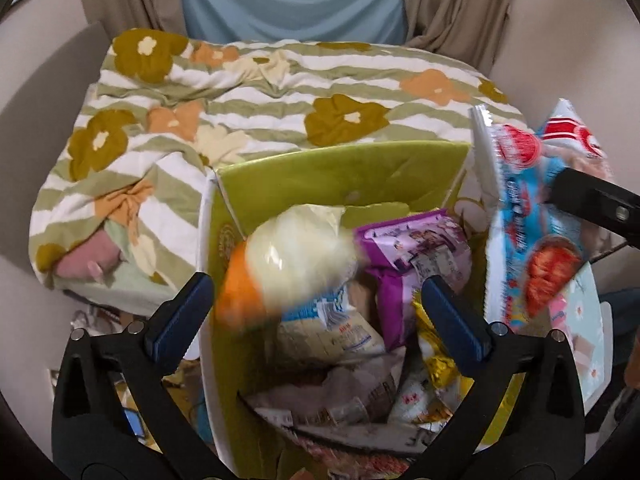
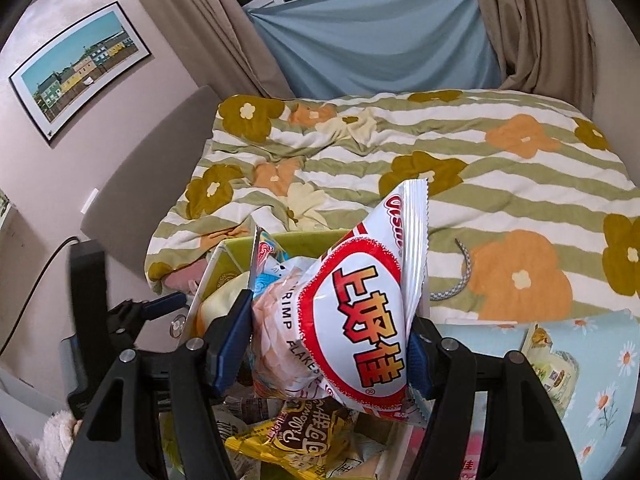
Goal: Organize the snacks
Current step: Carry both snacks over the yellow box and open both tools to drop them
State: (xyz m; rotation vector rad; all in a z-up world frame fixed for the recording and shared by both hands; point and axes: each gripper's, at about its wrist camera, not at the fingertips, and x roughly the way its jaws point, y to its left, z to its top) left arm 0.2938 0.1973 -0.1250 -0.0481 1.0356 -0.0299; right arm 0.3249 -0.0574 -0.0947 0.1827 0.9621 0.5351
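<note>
A green box [image 1: 344,172] holds several snack packets, among them a purple one [image 1: 416,256] and a gold one [image 1: 436,360]. My left gripper [image 1: 318,316] hangs open over the box. A blurred pale-yellow and orange packet [image 1: 288,264] lies in the box beyond its fingers, and the pads are clear of it. My right gripper [image 2: 328,328] is shut on a white and red shrimp flakes bag [image 2: 360,308], held upright over the box's right side [image 2: 240,246]. The same bag [image 1: 532,240] shows at the right of the left wrist view. A yellow Pillows packet [image 2: 296,440] lies under it.
A bed with a striped floral quilt [image 2: 400,148] lies behind the box, with a grey cord [image 2: 460,276] on it. A light blue daisy-print item [image 2: 600,380] sits at the right. Beige curtains [image 2: 532,24] and a framed picture [image 2: 76,68] are on the far wall.
</note>
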